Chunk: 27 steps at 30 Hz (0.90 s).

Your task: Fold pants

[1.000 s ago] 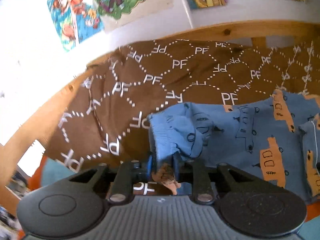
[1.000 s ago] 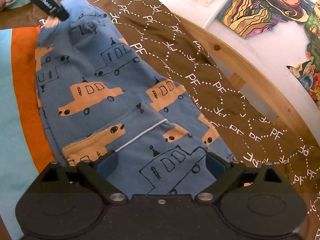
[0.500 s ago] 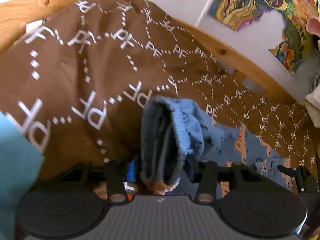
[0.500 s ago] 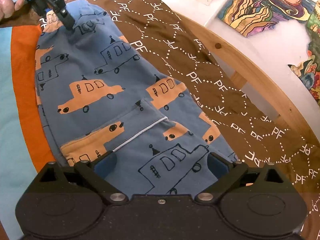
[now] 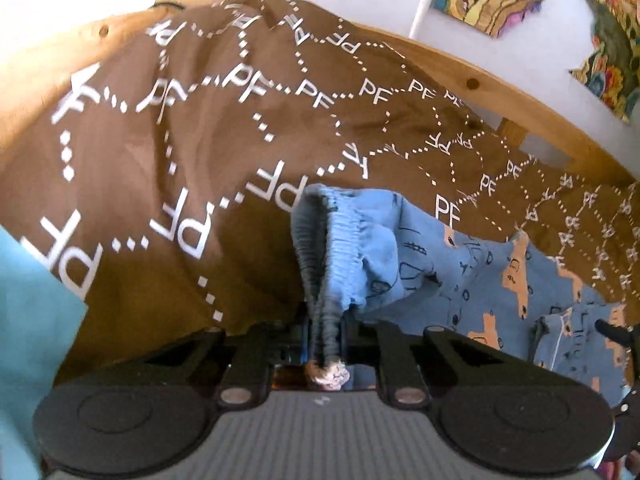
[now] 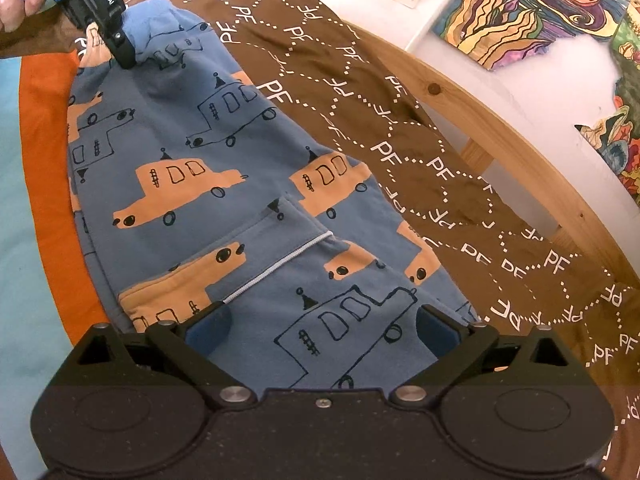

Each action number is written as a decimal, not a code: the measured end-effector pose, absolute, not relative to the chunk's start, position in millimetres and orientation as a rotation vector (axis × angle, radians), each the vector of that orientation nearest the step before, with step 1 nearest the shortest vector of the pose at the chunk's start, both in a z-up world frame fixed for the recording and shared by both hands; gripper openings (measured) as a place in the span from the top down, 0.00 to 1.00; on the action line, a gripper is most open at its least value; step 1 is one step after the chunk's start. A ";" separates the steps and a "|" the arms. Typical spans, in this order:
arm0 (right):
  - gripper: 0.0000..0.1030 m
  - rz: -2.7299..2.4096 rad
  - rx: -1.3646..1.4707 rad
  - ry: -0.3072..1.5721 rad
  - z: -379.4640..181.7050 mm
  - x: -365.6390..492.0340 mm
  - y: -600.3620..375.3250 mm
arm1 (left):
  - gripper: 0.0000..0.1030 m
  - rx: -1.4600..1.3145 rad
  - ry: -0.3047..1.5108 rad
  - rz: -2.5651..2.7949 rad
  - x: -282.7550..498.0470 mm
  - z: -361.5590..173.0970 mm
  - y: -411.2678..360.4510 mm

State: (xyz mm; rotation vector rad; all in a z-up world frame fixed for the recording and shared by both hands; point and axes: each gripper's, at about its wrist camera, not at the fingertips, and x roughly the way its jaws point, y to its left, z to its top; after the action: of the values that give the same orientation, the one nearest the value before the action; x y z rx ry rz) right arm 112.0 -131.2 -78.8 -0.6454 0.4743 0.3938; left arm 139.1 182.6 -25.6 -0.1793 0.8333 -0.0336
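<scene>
Blue pants (image 6: 224, 200) printed with orange cars lie lengthwise on a brown patterned blanket (image 6: 400, 152). My left gripper (image 5: 326, 332) is shut on the gathered cuff end (image 5: 332, 256) of the pants, lifting it slightly; it also shows in the right wrist view (image 6: 124, 54) at the far end. My right gripper (image 6: 320, 320) is open, its jaws wide, right over the near end of the pants by a pocket with a white trim line (image 6: 276, 266).
A wooden bed rail (image 6: 500, 128) runs along the right side, with a white wall and colourful posters (image 6: 532, 12) behind. An orange and light blue cover (image 6: 36, 200) lies left of the pants.
My left gripper has turned and pulled the cuff end along, bunching it more. My right gripper has stayed open over the near end.
</scene>
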 end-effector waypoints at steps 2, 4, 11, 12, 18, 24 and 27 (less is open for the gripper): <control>0.04 0.394 -0.646 0.474 -78.5 112.0 -131.5 | 0.86 -0.149 0.828 -0.018 136.4 -18.8 175.5; 0.04 0.394 -0.647 0.474 -78.5 112.1 -131.4 | 0.86 -0.112 0.827 0.002 134.3 -11.3 166.4; 0.03 0.394 -0.665 0.468 -75.5 111.7 -129.3 | 0.86 0.054 0.732 -0.019 112.9 25.8 123.0; 0.03 0.394 -0.666 0.467 -75.0 111.4 -129.2 | 0.86 0.068 0.721 -0.032 111.2 31.5 115.4; 0.05 0.398 -0.641 0.434 -69.0 107.0 -135.0 | 0.86 0.079 0.697 -0.146 103.9 52.0 75.8; 0.05 0.363 -0.577 0.387 -48.1 97.6 -162.6 | 0.86 0.073 0.674 -0.305 96.7 55.2 28.0; 0.04 0.329 -0.549 0.366 -36.2 88.2 -189.2 | 0.86 0.106 0.671 -0.392 96.5 46.1 -2.9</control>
State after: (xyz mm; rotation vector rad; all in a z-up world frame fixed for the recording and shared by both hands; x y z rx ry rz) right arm 88.2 -189.2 -36.2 -0.5485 0.3656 0.3287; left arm 96.5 -2.9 46.1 0.1055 0.6710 -0.3918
